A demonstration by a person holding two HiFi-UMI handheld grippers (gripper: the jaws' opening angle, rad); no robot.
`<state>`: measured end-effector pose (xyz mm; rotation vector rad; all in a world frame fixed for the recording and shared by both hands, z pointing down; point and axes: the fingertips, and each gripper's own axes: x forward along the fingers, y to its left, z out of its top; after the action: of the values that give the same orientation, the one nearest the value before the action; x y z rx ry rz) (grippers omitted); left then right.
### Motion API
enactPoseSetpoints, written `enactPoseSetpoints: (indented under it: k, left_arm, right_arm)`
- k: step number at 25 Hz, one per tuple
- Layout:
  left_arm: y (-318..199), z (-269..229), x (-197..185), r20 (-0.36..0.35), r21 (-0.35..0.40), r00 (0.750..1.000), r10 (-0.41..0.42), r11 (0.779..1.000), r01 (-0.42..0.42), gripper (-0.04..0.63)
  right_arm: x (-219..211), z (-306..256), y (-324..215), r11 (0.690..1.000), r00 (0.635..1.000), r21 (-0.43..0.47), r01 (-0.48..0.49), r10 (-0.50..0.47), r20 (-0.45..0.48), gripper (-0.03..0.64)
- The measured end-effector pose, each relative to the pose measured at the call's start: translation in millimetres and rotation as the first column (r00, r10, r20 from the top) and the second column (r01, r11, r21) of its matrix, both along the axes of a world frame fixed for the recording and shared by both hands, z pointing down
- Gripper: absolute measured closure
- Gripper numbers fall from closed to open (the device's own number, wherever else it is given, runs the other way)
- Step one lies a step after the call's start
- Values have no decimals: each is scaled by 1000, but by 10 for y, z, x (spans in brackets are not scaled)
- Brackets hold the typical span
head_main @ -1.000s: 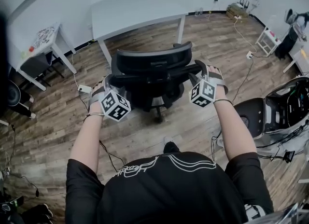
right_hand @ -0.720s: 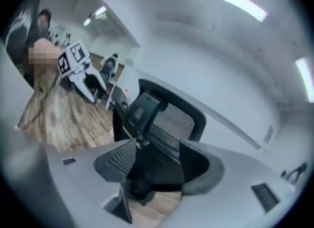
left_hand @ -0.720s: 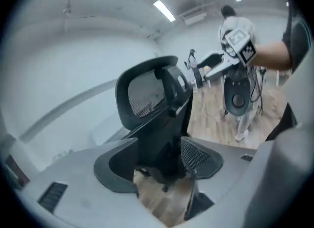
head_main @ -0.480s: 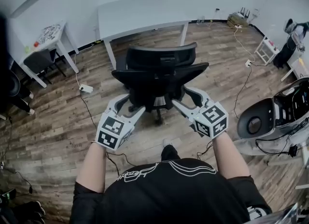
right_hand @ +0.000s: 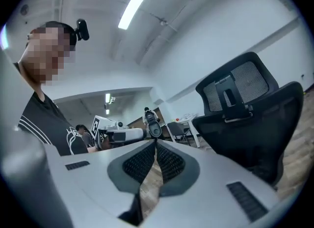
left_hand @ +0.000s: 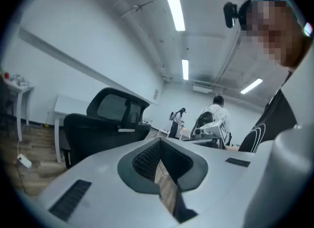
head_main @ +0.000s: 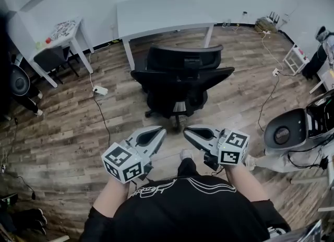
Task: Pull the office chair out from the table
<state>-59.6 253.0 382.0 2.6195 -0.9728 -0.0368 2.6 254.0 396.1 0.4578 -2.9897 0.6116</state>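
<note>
Wood-plank floor (head_main: pixel 68 126) fills most of the head view, with white walls behind. At 12 o'clock stands the white bench (head_main: pixel 162 14). The black chair (head_main: pixel 180 84) sits just on the near side of it, its back toward the bench edge and its seat and base out on open floor rather than under the top.

Both tools are low and close to the person, well apart from the chair. The left tool (head_main: pixel 158 132) is at 7 o'clock of the chair and the right tool (head_main: pixel 190 131) at 5 o'clock. Each has just clenched its jaws, with nothing between them; only a sliver of floor shows through.

As I judge it, the pull is done: the chair is free of the bench and let go, and nothing plainly remains.

No brand or words can be read. The cubes (head_main: pixel 122 164) carry black-and-white square markers, and the person's black shirt (head_main: pixel 182 204) bears a white line design without legible letters.
</note>
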Motion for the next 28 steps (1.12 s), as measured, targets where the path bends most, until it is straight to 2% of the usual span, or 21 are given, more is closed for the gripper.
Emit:
enactPoseSetpoints:
  k: [2,5,8,12,23,28]
  left_arm:
    - [22,103,-17,-65,-53,998,-14,999,10,589]
    - [102,228,33,-100,-81,995,15,996,-24,589]
    - [183,239,97,-87,-61,994,60,996,-65,589]
    - [229,231,155,-71,-38,995,77,996,-80,589]
    - [271,300,219,-82,-57,991,101,993,-106,589]
    - [219,262,254,-121,-73,988,96,992,-105,589]
  right_arm:
    - [20,54,79,1000,1000,2,0,0,-2,572]
    - [22,62,182,999,1000,34,4,-4,0,579]
    - [54,42,199,998,1000,57,-28,28,14,581]
    - [62,21,238,998,999,54,-29,28,23,581]
    - [45,39,265,998,1000,56,-15,14,10,581]
    - [106,31,233,998,1000,54,-14,14,7,581]
